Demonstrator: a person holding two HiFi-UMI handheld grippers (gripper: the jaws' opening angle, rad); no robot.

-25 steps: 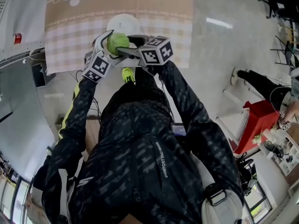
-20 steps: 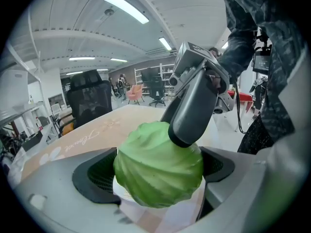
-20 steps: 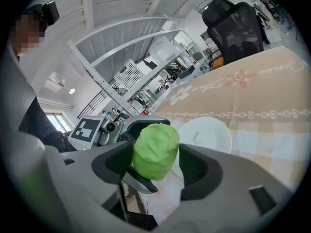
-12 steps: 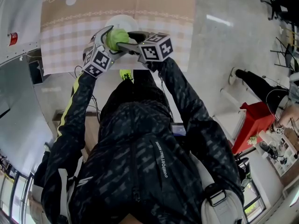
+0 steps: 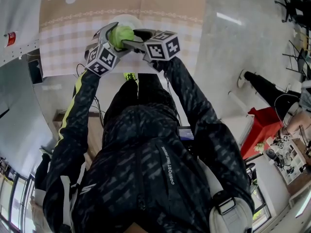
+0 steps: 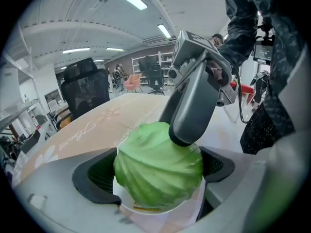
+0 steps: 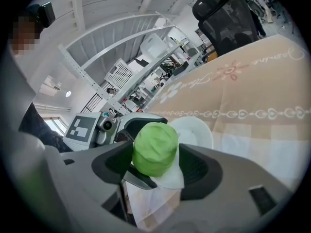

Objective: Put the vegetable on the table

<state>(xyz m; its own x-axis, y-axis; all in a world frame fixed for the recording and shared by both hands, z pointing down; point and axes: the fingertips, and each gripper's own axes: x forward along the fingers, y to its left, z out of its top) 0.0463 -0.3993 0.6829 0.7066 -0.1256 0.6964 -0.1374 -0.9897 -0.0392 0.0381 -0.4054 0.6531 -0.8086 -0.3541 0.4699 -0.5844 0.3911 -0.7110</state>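
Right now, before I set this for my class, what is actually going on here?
A person holds a two-jaw gripper in each hand over a table with a beige checked cloth. The left gripper and the right gripper both appear closed on one green cabbage, held over a white plate. The cabbage is not yet set down on the cloth.

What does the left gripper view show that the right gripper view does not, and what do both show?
Left gripper view only: the right gripper, one jaw on top of the cabbage. Right gripper view only: the left gripper and its marker cube, plus a white metal frame behind. Both: the cabbage between the jaws, the beige tablecloth, a black office chair.
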